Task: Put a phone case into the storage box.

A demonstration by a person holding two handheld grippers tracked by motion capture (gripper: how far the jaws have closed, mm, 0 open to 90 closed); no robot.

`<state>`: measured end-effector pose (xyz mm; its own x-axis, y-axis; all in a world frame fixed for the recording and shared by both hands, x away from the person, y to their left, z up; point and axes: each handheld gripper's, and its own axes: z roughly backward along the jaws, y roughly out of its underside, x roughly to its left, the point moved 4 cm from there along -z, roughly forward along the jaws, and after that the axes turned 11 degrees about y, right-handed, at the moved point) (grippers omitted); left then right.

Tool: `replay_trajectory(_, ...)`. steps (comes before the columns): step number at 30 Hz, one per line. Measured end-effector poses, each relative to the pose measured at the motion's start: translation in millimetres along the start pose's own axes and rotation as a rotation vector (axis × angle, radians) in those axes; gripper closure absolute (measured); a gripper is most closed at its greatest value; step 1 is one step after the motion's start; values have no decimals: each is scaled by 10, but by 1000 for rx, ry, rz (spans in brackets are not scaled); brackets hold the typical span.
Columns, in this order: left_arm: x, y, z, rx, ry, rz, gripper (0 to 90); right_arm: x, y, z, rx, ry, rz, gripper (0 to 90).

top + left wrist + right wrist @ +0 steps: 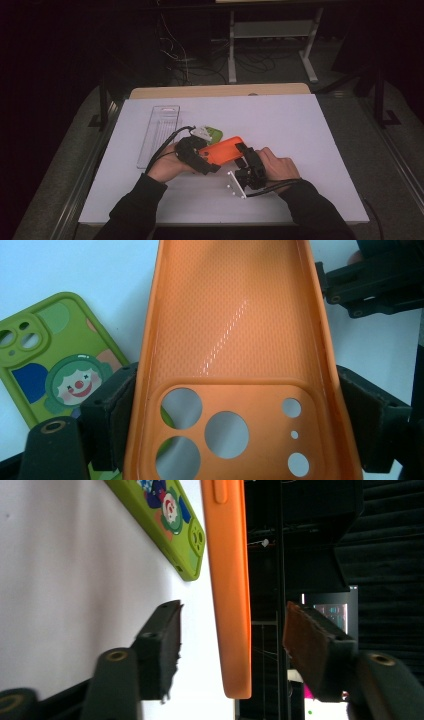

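Note:
An orange phone case (222,149) is held above the white mat. My left gripper (200,157) is shut on it. In the left gripper view the jaws press both long sides of the orange phone case (230,330) at its camera-hole end, with its inner face towards the camera. My right gripper (247,160) is at the case's other end. Its jaws stand on either side of the orange phone case (230,590), which is seen edge-on, with a gap on each side, so it is open. A green clown-print phone case (214,134) lies flat on the mat just behind.
A clear plastic tray (159,134) lies at the left of the white mat (300,150). The green case (55,360) lies close beside the left jaw. Behind the table are cables and a white stand on the floor.

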<state>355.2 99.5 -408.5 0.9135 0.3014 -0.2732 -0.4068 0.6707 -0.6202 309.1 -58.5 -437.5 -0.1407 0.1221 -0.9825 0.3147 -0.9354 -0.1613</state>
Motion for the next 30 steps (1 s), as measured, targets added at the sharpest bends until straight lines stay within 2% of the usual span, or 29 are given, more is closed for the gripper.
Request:
replay_trajectory(6,4,3,-3,6,-3,-5,158,21,-28,19,-5,-6,15,534)
replay_trajectory(11,-6,-4,-3,4,3,-12,158,33,-47,29,-11,-19,21,593)
replay_trajectory(12,-12,-5,-7,3,5,-10,158,34,-51,28,-13,-21,35,610)
replay_trajectory(13,-16,-6,-9,0,5,-9,158,50,-60,28,-17,-24,25,621)
replay_trajectory(22,-25,-5,-30,12,13,-15,157,50,-66,32,-13,-33,34,762)
replay_trajectory(25,-26,-7,-31,9,15,-17,155,53,-65,34,-9,-32,45,773)
replay_trajectory(26,-15,0,-21,26,15,-33,154,59,-68,35,-8,-33,50,775)
replay_trajectory(30,-17,7,-25,-5,-3,-37,141,74,-82,33,-3,-34,58,778)
